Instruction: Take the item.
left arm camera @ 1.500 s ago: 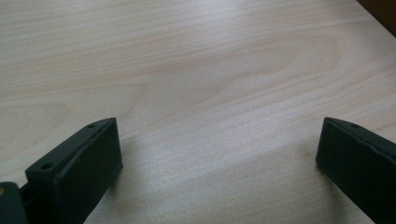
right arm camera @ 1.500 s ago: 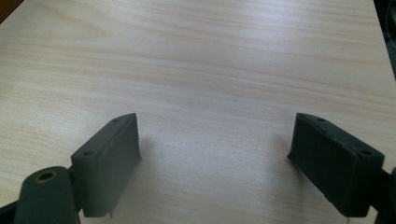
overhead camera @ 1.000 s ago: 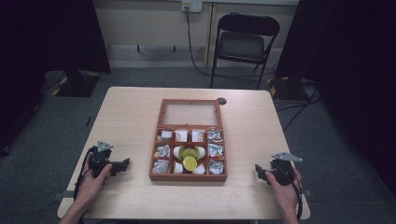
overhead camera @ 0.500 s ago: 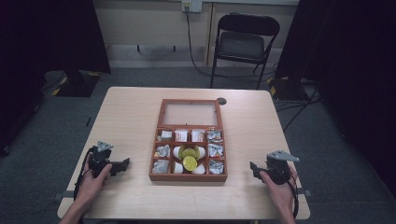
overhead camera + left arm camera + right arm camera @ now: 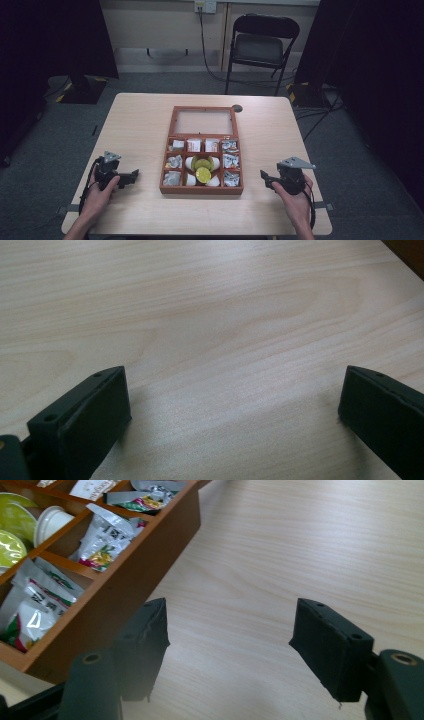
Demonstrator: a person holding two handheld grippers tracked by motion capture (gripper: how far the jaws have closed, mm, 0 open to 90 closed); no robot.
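Wooden box (image 5: 202, 189) sits at the middle of the pale table (image 5: 140, 120), its glazed lid (image 5: 203, 121) thrown back flat on the far side and its grid of compartments open to view. Judging by its thick walls and dividers, it is stiff and fairly heavy, and should slide rather than lift under a single grip; the near right wall (image 5: 135, 587), seen close in the right gripper view, offers the plainest edge to pinch. The glass panel looks the one fragile part and is best left alone.

Smaller things fill the cells. Foil sachets (image 5: 102, 542) lie in the outer compartments: light, soft and crinkly, likely slippery on their flat faces, so a crimped end or corner is the place to take one. White cups with green lids (image 5: 202, 174) crowd the middle cells; they seem light and thin-walled, and a squeeze across the rim would suit them better than one across the lid.

At the right of the box, the right gripper (image 5: 230, 640) is near that wall, not touching it. Its jaws have just been closing, yet they are parted with only bare table between them. At the left, well apart from the box, the left gripper (image 5: 232, 405) rests low over the wood, its jaws spread wide and holding nothing.
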